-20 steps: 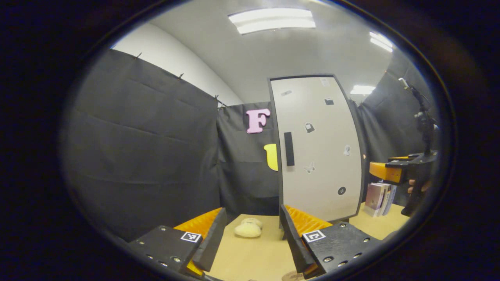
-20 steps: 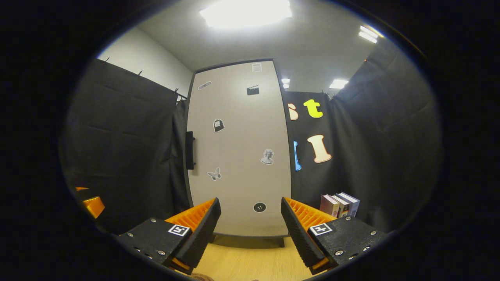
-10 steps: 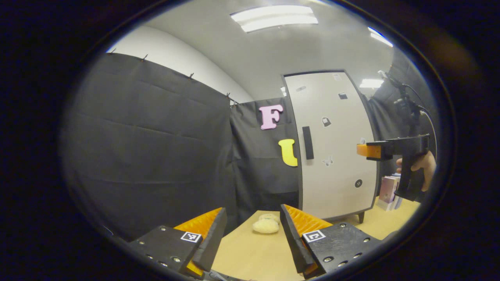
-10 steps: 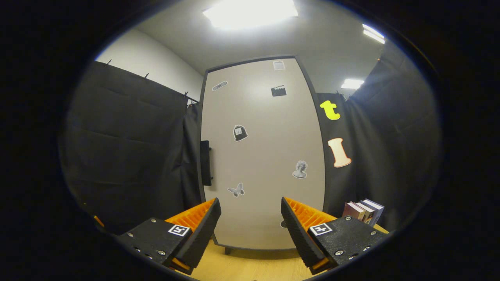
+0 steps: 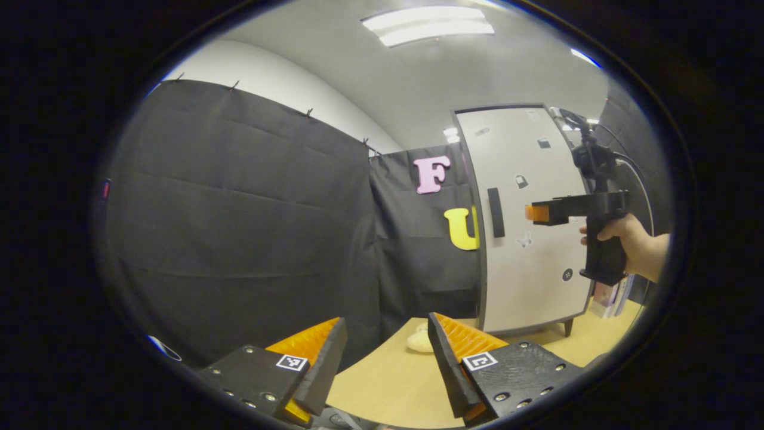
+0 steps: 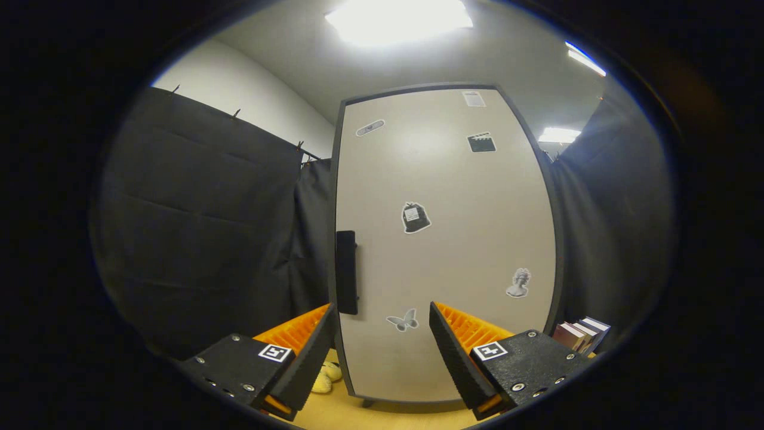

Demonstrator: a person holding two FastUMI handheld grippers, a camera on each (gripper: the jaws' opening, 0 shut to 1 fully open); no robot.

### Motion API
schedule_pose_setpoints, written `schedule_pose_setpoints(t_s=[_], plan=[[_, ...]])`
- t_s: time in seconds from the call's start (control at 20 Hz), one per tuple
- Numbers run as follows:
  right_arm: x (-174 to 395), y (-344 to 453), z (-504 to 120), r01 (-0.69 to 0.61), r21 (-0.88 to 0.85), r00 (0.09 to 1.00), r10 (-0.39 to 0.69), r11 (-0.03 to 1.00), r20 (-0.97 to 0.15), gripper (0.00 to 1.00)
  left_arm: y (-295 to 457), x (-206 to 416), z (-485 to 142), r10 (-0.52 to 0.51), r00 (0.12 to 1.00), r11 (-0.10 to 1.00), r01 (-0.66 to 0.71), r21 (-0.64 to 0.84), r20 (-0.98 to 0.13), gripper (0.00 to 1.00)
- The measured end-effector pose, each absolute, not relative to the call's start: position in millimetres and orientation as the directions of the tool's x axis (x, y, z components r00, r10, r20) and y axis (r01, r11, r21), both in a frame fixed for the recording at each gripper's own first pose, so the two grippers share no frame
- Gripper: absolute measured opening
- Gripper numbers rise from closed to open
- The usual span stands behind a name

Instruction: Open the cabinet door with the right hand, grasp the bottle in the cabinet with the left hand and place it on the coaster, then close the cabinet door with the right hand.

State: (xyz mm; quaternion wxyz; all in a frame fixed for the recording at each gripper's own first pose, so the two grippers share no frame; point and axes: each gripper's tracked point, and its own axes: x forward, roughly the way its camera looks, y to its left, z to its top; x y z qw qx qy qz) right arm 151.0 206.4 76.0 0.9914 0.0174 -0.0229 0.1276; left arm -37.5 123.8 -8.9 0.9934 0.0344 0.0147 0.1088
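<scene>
Beige and flat, the cabinet door (image 6: 444,239) stands shut, so the bottle it hides can't be seen from where things stand. The right gripper (image 6: 382,346) points at the door with its fingers spread wide, the dark vertical handle (image 6: 346,272) sitting a little up and to the left of the gap between them, not yet touched. From the left gripper view, that same tool is out in front of the door, a hand (image 5: 627,242) wrapped around its grip. The left gripper (image 5: 385,358) waits low over the wooden table (image 5: 388,388), fingers apart and holding nothing. To open cleanly, I'd say the right tool should slide left until the handle sits squarely between the fingers, close firmly, then pull along the door's swing rather than straight back, since the hinge looks to be on the far right edge.
</scene>
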Motion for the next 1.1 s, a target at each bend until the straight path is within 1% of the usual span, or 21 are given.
schedule_pose_setpoints(t_s=[0.05, 0.1, 0.25, 0.3, 0.35, 0.65, 0.75, 0.8, 0.85, 0.9, 1.0, 1.1], plan=[[158, 215, 77, -0.257, 0.026, 0.966, 0.256, 0.966, 0.040, 0.94, 130, -40, -11, 0.224, 0.974, 0.973, -0.222, 0.068, -0.023, 0.82], [166, 224, 78, -0.260, 0.024, 0.965, 0.259, 0.965, 0.033, 0.94, 135, -42, -11, 0.233, 0.972, 0.971, -0.231, 0.065, -0.024, 0.78], [187, 245, 82, -0.264, 0.013, 0.964, 0.264, 0.964, 0.025, 0.94, 152, -48, -16, 0.258, 0.966, 0.965, -0.256, 0.058, -0.030, 0.78], [194, 251, 83, -0.260, 0.001, 0.965, 0.260, 0.966, 0.022, 0.93, 158, -50, -17, 0.266, 0.964, 0.963, -0.264, 0.059, -0.032, 0.75], [202, 257, 84, -0.254, -0.012, 0.967, 0.254, 0.967, 0.022, 0.93, 162, -51, -18, 0.273, 0.961, 0.961, -0.271, 0.059, -0.032, 0.78], [243, 284, 81, -0.225, -0.055, 0.974, 0.225, 0.973, -0.004, 0.81, 187, -55, -24, 0.312, 0.949, 0.949, -0.310, 0.055, -0.042, 0.78], [253, 288, 78, -0.207, -0.060, 0.978, 0.206, 0.977, -0.017, 0.76, 194, -58, -26, 0.322, 0.946, 0.946, -0.320, 0.046, -0.045, 0.78], [258, 287, 77, -0.182, -0.056, 0.983, 0.180, 0.982, -0.025, 0.66, 197, -58, -26, 0.331, 0.943, 0.943, -0.329, 0.047, -0.045, 0.78], [261, 283, 76, -0.158, -0.044, 0.987, 0.156, 0.987, -0.028, 0.61, 198, -55, -26, 0.338, 0.940, 0.941, -0.336, 0.050, -0.041, 0.82], [264, 282, 77, -0.142, -0.024, 0.989, 0.142, 0.990, -0.032, 0.51, 201, -54, -25, 0.342, 0.939, 0.939, -0.339, 0.055, -0.038, 0.82], [267, 282, 75, -0.135, 0.031, 0.989, 0.137, 0.990, -0.053, 0.39, 207, -57, -27, 0.345, 0.938, 0.937, -0.342, 0.064, -0.037, 0.82], [269, 282, 74, -0.137, 0.055, 0.987, 0.140, 0.989, -0.074, 0.36, 208, -59, -26, 0.341, 0.939, 0.939, -0.338, 0.064, -0.040, 0.82]])
